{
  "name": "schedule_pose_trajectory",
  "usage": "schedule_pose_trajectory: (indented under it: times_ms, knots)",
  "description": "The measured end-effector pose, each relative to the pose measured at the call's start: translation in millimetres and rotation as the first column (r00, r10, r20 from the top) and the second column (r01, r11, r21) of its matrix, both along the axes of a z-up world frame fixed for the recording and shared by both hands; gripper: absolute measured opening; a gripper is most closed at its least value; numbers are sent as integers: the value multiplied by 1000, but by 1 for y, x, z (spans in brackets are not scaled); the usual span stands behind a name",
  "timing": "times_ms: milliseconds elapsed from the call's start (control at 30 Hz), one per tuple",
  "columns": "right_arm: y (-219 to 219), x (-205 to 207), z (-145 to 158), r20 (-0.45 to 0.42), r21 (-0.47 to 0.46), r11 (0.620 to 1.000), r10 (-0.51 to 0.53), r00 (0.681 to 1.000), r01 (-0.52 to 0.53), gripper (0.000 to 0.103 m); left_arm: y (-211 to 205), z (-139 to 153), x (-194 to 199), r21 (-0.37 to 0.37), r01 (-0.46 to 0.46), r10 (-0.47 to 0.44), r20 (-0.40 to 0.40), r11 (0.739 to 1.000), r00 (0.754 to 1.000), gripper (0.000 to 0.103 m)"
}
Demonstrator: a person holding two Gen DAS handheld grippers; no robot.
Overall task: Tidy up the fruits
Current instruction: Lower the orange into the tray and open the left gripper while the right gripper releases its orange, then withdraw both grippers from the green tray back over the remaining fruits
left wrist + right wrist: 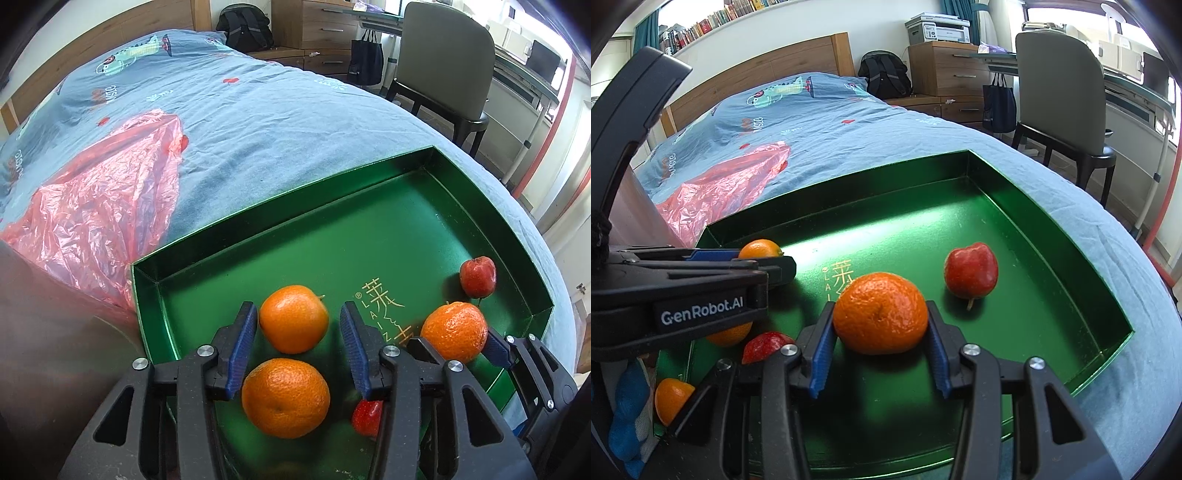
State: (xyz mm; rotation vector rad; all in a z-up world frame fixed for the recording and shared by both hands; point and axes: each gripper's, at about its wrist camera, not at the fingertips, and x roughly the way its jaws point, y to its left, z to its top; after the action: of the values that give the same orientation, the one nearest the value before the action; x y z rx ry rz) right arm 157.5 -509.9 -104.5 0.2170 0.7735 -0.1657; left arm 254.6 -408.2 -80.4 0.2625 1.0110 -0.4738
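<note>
place: home bedroom doubling as study | bed (820,122) with blue cartoon-print cover fills the centre, wooden headboard (757,74) upper left | bookshelf (713,22) along top left wall | drawer unit (945,70) with printer (938,27) top centre | chair (1060,92) at desk (1137,88) upper right | backpack (884,77) on floor

Far half of the green tray (1052,229), upper centre of the right wrist frame, lies bare: free room. Lower left is crowded by the left tool (764,264) and two oranges (293,319). A red fruit (971,270) stands right of centre, raised tray walls all round.
</note>
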Motion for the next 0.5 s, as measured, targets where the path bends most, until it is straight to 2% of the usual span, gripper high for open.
schedule_pose_trajectory:
  times_ms: [200,500]
  knots:
    - [0,-1,2,4,-8,1000,-8,1000,9,84,8,19,-8,-16,-4,5,26,1000,1000,45]
    - [2,-9,10,41,-31,999,-18,999,19,99,27,33,-35,-55,-15,17,25,998,1000,47]
